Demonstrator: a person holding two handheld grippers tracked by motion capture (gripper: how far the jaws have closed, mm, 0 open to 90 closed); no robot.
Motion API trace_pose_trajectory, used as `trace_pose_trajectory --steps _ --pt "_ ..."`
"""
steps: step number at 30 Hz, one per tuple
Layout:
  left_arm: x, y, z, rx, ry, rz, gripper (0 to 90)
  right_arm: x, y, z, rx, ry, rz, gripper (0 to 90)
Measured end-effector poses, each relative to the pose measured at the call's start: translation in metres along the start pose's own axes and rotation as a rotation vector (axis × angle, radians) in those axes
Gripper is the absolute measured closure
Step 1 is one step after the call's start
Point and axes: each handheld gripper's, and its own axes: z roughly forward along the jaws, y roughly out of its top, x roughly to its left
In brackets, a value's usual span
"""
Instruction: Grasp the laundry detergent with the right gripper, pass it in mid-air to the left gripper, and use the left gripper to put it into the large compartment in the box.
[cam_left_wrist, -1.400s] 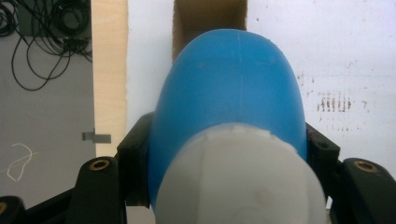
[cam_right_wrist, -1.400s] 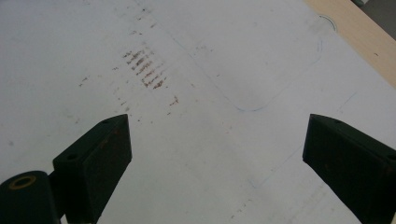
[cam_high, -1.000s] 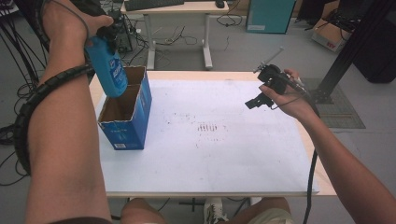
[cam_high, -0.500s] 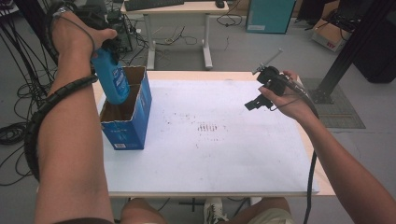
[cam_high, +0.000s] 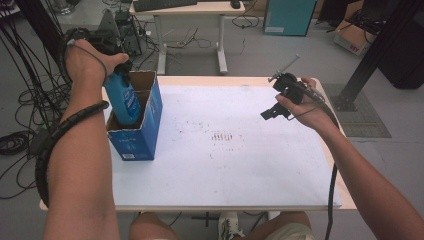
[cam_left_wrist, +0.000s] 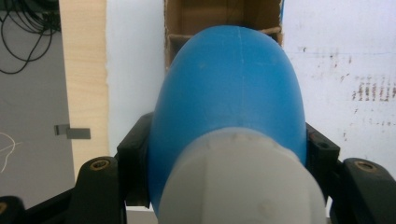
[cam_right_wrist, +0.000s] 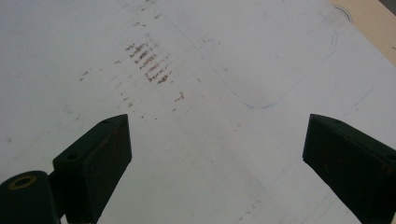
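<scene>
We are gripping the blue bottle (cam_high: 123, 97) with the left gripper (cam_high: 107, 47), its jaws clamping the bottle just below the pale cap (cam_left_wrist: 243, 186) (seen in the left gripper view). The bottle is standing roughly upright with its lower end inside the open cardboard box (cam_high: 145, 132), which is sitting at the left edge of the white surface (cam_high: 240, 170). We are holding the right gripper (cam_high: 272, 109) above the surface's right side, well apart from the box, its jaws spread wide and gripping nothing.
</scene>
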Motion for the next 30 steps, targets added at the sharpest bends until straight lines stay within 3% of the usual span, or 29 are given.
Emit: trace_pose_trajectory --steps 6,11,13,30 --pt "-0.001 -0.003 0.019 -0.003 -0.006 -0.009 36.8 0.001 -0.002 0.006 0.005 0.004 -0.001 7.9" --pt "-0.002 -0.005 0.036 0.000 0.008 0.022 36.8 0.000 -0.003 0.010 0.017 0.007 -0.003 8.0" --pt "-0.003 -0.006 0.042 0.001 0.009 0.023 36.8 0.000 -0.004 0.011 0.015 0.006 0.014 8.0" --pt "-0.009 -0.012 0.090 0.008 -0.002 0.044 36.8 -0.005 -0.009 0.015 0.027 0.007 0.022 7.9"
